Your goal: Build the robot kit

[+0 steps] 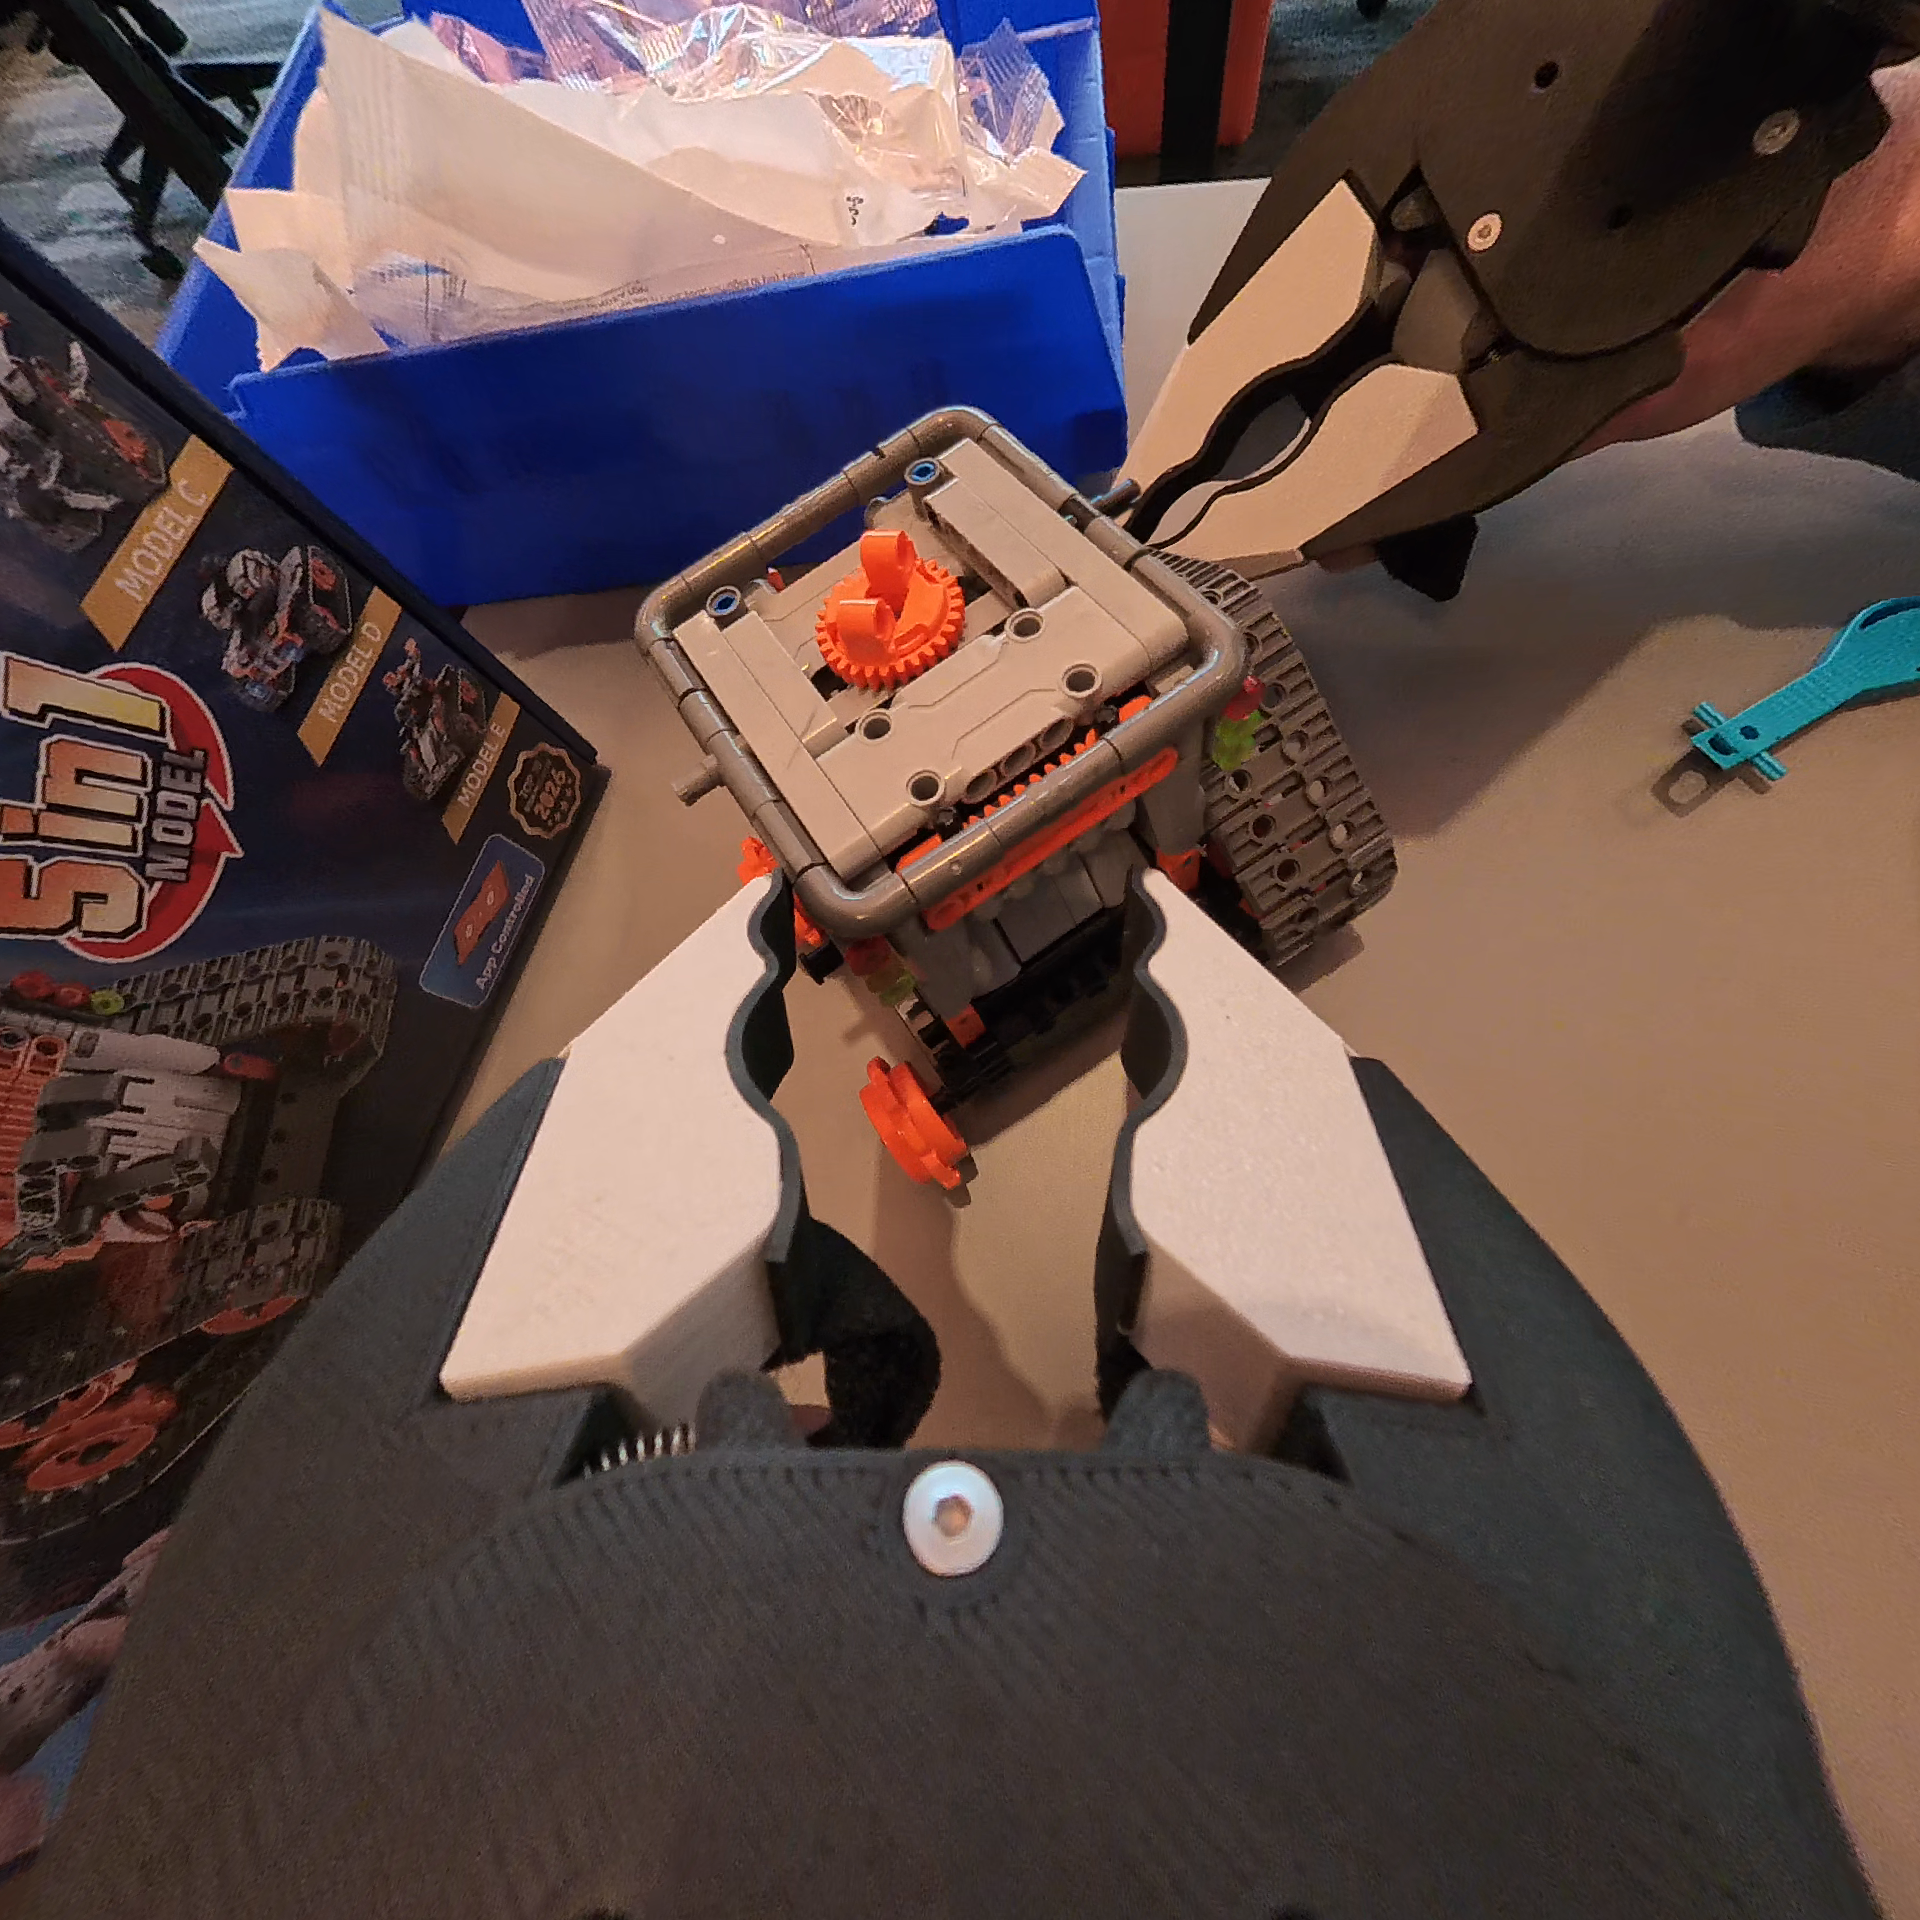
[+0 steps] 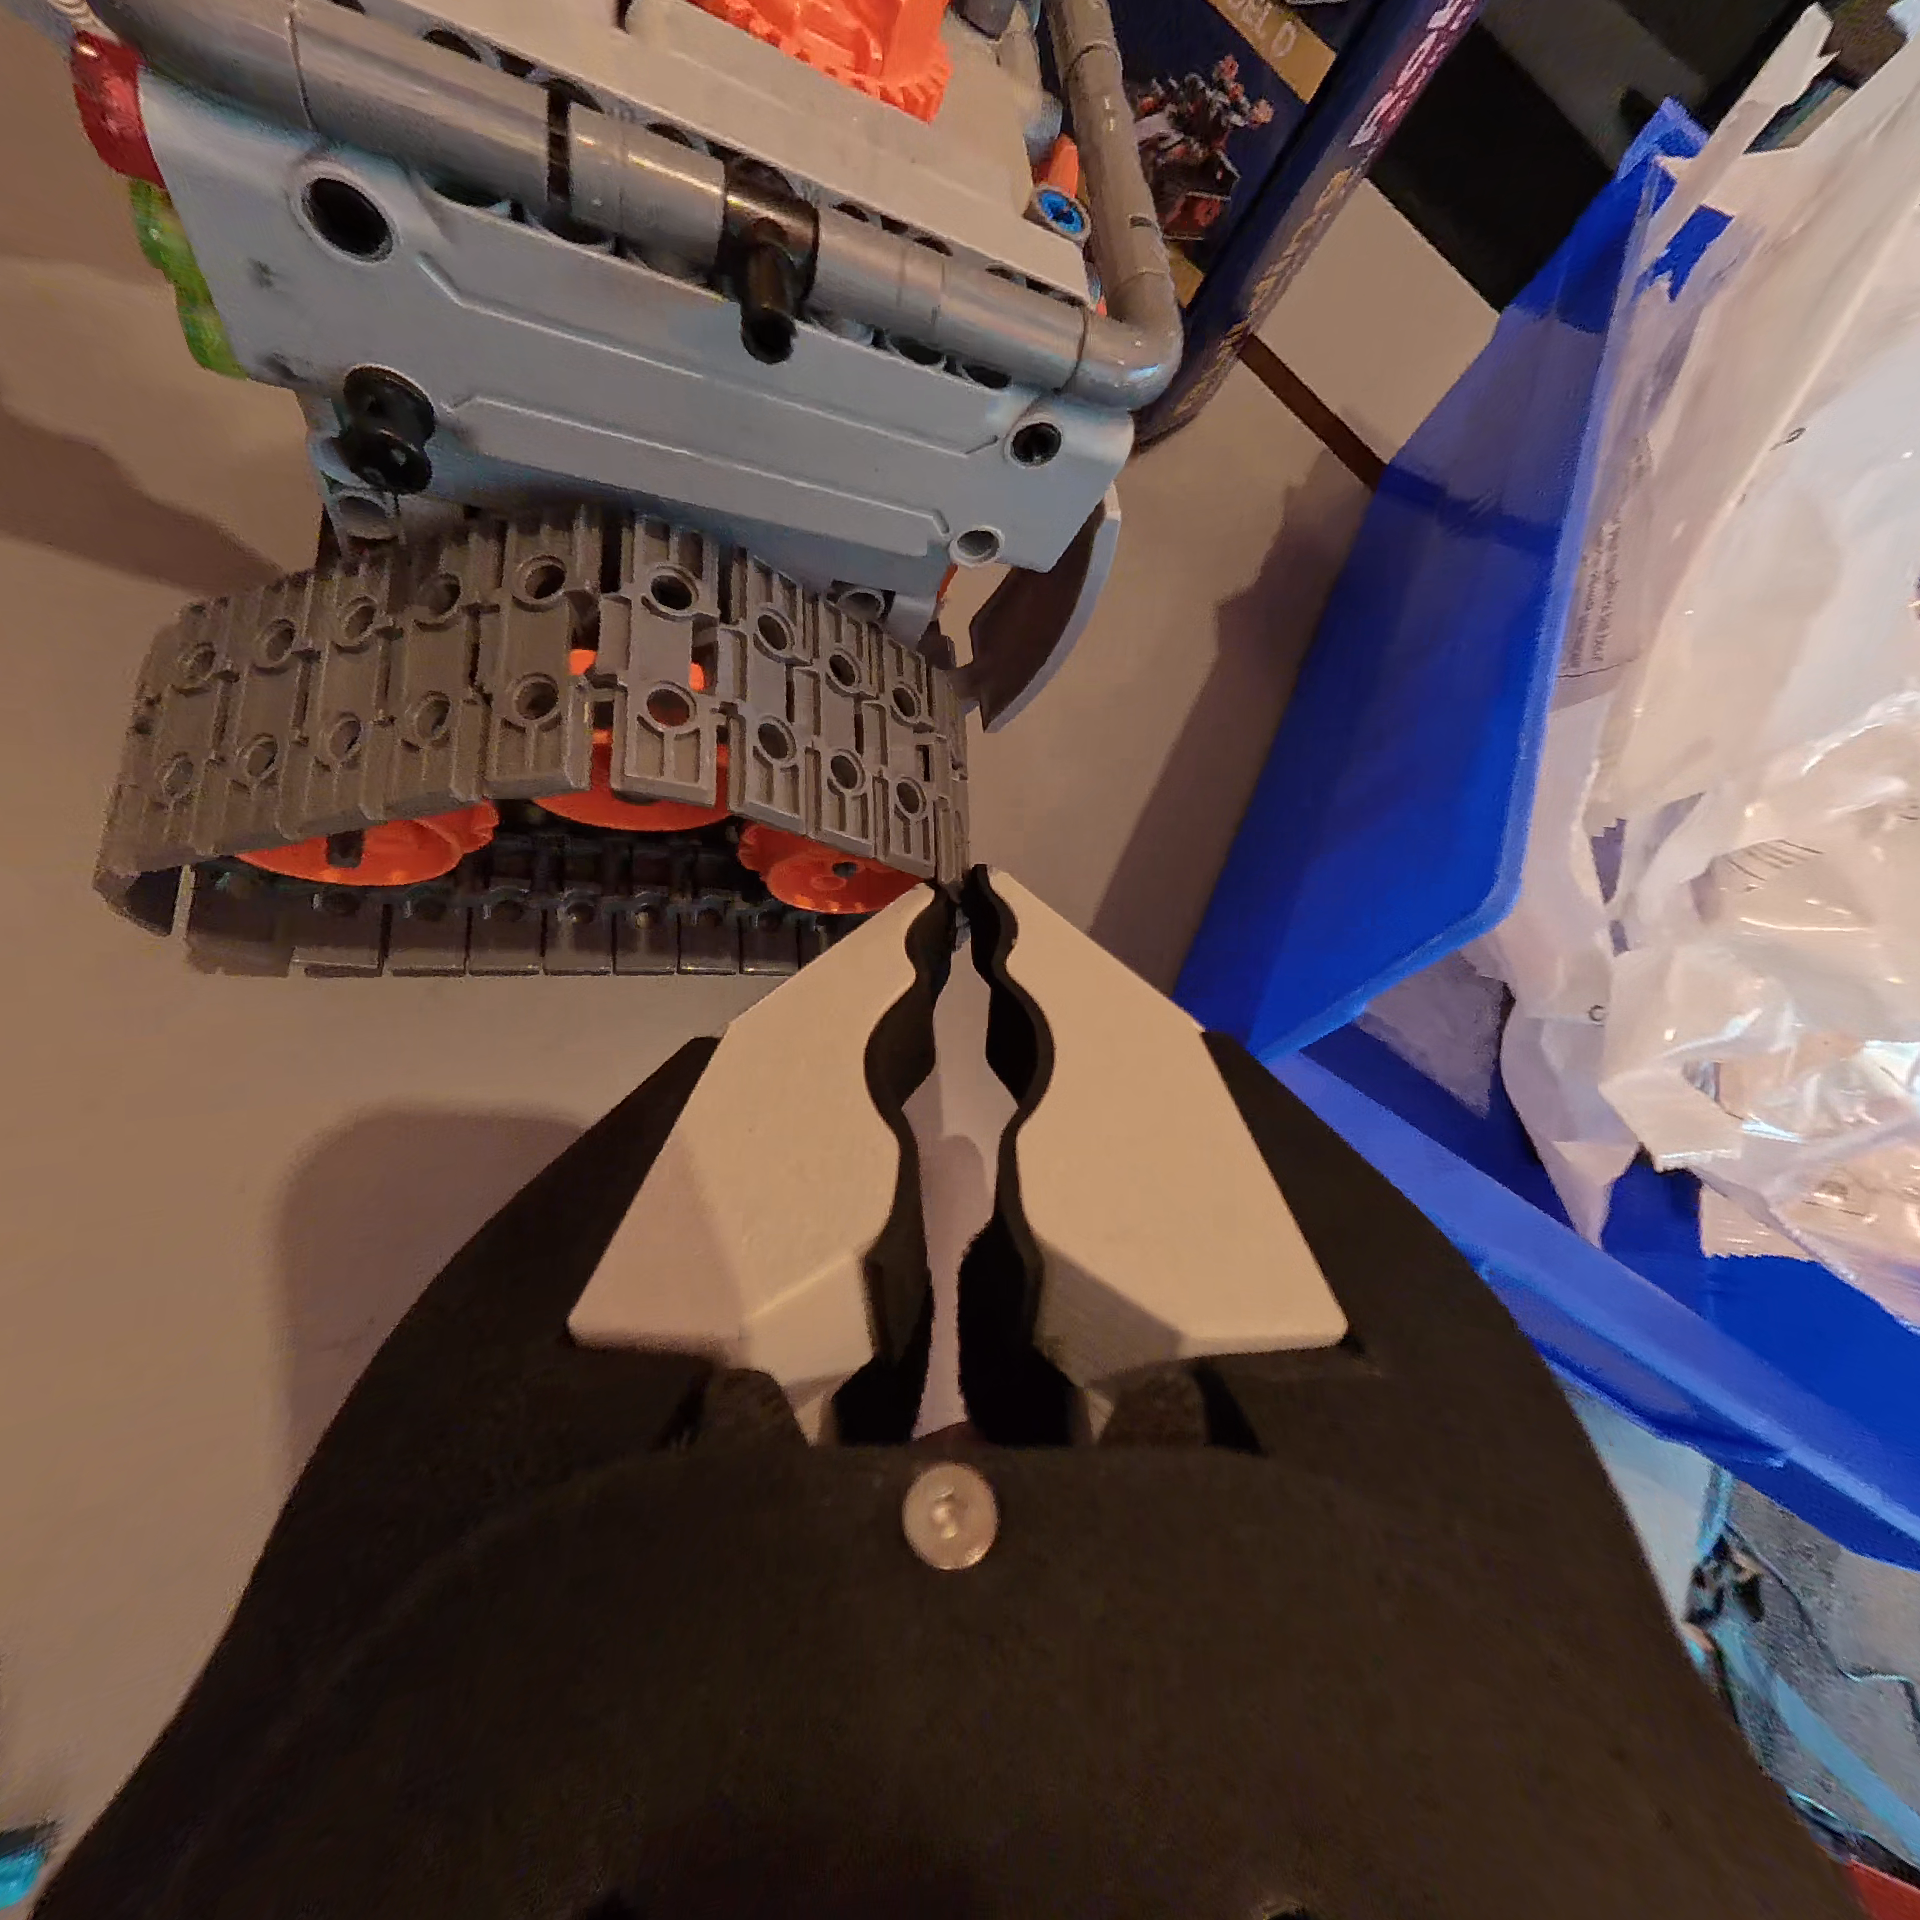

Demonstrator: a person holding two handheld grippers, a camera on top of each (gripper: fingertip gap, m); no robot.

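Note:
A grey and orange tracked brick vehicle (image 1: 935, 686) stands on the pale table. My left gripper (image 1: 958, 891) straddles its near end, and the fingertips press both sides of the lower body, so it is shut on the vehicle. An orange wheel (image 1: 914, 1122) sits between the fingers. My right gripper (image 2: 956, 891) is nearly closed, and its tips pinch the end of the dark grey track (image 2: 540, 707). It also shows in the left wrist view (image 1: 1148, 525) at the vehicle's far right corner, held by a hand (image 1: 1766, 343). The vehicle's side panel (image 2: 623, 343) fills the upper right wrist view.
A blue bin (image 1: 665, 436) of white paper and clear plastic bags stands right behind the vehicle; it is also in the right wrist view (image 2: 1403, 727). The dark kit box (image 1: 260, 831) lies to the left. A teal plastic tool (image 1: 1808, 696) lies on the table (image 1: 1558, 1039) at right. The tips of one gripper are about 15 centimetres away from the tips of the other.

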